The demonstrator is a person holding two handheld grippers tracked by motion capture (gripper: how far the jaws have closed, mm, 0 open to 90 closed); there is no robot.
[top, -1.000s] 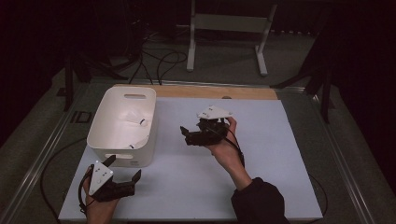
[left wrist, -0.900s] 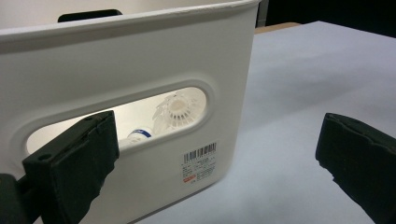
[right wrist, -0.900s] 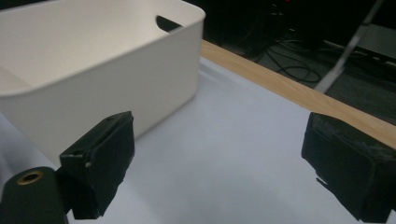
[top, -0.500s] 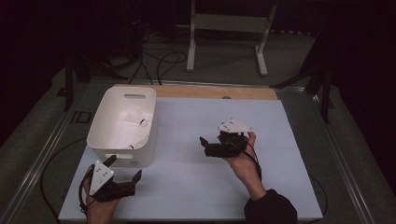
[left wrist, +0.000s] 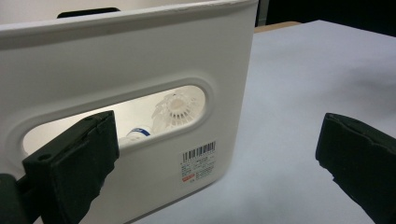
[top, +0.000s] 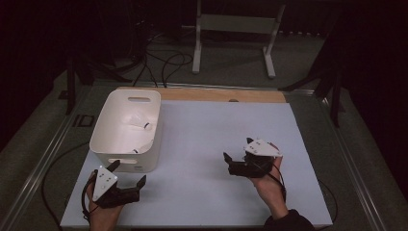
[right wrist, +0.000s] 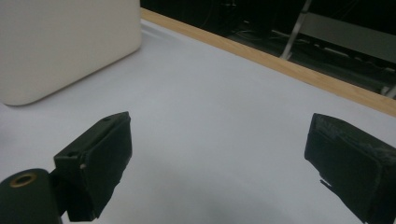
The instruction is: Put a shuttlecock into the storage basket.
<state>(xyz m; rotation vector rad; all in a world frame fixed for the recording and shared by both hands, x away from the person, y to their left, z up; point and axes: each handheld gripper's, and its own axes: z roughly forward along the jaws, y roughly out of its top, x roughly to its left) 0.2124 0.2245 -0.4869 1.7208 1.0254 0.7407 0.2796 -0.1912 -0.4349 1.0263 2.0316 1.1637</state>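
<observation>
A white bin [top: 107,126] stands at the table's left with white shuttlecocks [top: 142,125] lying in it. My left gripper [top: 128,173] rests on the table just in front of the bin's near wall, open and holding nothing. In the left gripper view the open gripper [left wrist: 217,140] faces the bin wall [left wrist: 140,56], and a shuttlecock [left wrist: 176,108] shows through the handle slot. My right gripper [top: 237,150] hovers over the right half of the table, open and holding nothing. In the right gripper view its gripper [right wrist: 219,140] frames bare white table.
A white sheet [top: 211,130] covers the table, with a wooden strip [top: 226,95] along its far edge. A barcode label [left wrist: 198,159] sits on the bin's near wall. The bin's corner [right wrist: 60,42] is far from the right gripper. Cables and a metal stand [top: 235,29] lie beyond the table.
My right gripper has moved from the middle of the table, near the bin, to the right and closer to the person. The left gripper has stayed in place.
</observation>
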